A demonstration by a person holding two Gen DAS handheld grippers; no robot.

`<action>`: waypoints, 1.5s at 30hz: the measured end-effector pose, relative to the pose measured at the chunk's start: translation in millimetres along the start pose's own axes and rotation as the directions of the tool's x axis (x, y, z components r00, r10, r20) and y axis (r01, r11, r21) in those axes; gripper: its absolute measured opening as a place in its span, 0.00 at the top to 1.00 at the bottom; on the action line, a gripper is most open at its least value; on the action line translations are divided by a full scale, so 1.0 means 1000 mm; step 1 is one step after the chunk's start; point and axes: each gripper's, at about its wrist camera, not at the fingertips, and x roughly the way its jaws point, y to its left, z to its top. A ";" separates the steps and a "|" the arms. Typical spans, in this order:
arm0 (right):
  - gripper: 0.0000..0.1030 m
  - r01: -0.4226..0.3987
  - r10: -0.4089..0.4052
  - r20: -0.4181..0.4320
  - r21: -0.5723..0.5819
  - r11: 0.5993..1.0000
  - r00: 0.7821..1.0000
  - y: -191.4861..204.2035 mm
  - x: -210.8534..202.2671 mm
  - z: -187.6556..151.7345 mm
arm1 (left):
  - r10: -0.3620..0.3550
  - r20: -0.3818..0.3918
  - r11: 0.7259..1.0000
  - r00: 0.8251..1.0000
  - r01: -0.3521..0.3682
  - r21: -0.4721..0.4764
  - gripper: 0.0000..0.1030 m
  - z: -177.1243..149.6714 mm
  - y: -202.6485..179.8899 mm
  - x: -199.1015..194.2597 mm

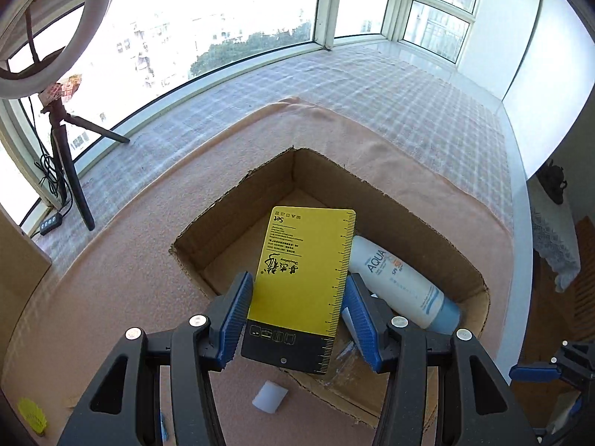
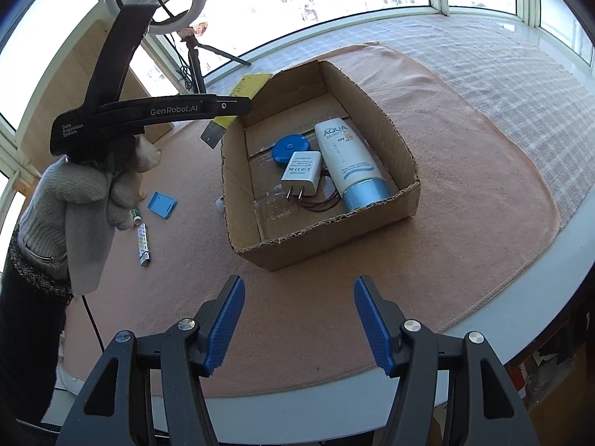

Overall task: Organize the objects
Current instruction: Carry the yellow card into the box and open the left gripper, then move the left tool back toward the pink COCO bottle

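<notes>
The left gripper (image 1: 297, 308) is clamped on a yellow ruler card (image 1: 303, 271) by its long edges, holding it above the near corner of the cardboard box (image 1: 238, 200); the right gripper (image 2: 299, 327) stands half open and empty, short of the box. The card looks thin, light and stiff, probably slick, so edge pinching low near its black end suits it. Inside the box lie a sunscreen tube (image 2: 347, 163), a white charger (image 2: 301, 171) and a blue disc (image 2: 290, 146).
</notes>
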 end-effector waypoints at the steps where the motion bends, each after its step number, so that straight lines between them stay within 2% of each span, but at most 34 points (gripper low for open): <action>1: 0.44 0.001 -0.001 0.000 0.000 1.000 1.000 -0.001 0.000 0.000 | 0.008 -0.004 1.000 1.000 -0.008 -0.001 0.46 0.004 -0.002 0.006; 11: 0.44 0.029 -0.030 -0.014 -0.035 0.999 0.999 0.002 0.009 0.002 | 0.015 -0.006 0.999 1.000 -0.015 -0.031 0.45 0.023 -0.014 0.031; 12: 0.44 0.026 -0.026 -0.016 -0.035 0.999 1.000 0.003 0.010 0.002 | 0.013 -0.009 0.999 1.000 -0.014 -0.037 0.41 0.024 -0.013 0.032; 13: 0.44 0.023 -0.024 -0.016 -0.035 0.999 1.000 0.004 0.010 0.002 | 0.006 -0.014 0.999 1.000 -0.006 -0.047 0.32 0.024 -0.012 0.032; 15: 0.44 0.022 -0.023 -0.017 -0.040 0.999 1.000 0.006 0.011 0.002 | -0.002 -0.008 0.998 1.000 0.002 -0.058 0.25 0.023 -0.011 0.029; 18: 0.40 0.007 -0.010 -0.036 -0.056 0.998 0.999 0.012 0.014 0.002 | 0.011 0.000 0.998 1.000 -0.011 -0.057 0.25 0.019 -0.009 0.022; 25: 0.39 0.000 -0.004 -0.036 -0.099 0.995 0.999 0.030 0.018 0.000 | 0.024 0.028 0.995 0.999 -0.021 -0.094 0.25 0.002 0.007 -0.004; 30: 0.39 -0.010 0.008 -0.021 -0.126 0.992 1.000 0.045 0.021 0.001 | 0.067 0.055 0.987 0.996 -0.058 -0.151 0.25 -0.027 0.030 -0.034; 36: 0.39 -0.051 0.053 0.005 -0.156 0.986 0.999 0.068 0.027 0.009 | 0.123 0.053 0.963 0.991 -0.106 -0.249 0.25 -0.081 0.079 -0.075; 41: 0.39 -0.122 0.129 0.046 -0.147 0.982 0.991 0.084 0.035 0.022 | 0.194 0.034 0.918 0.980 -0.169 -0.358 0.25 -0.135 0.132 -0.106; 45: 0.39 -0.129 0.139 0.048 -0.170 0.977 0.989 0.104 0.047 0.034 | 0.220 -0.002 0.865 0.975 -0.196 -0.462 0.25 -0.181 0.175 -0.121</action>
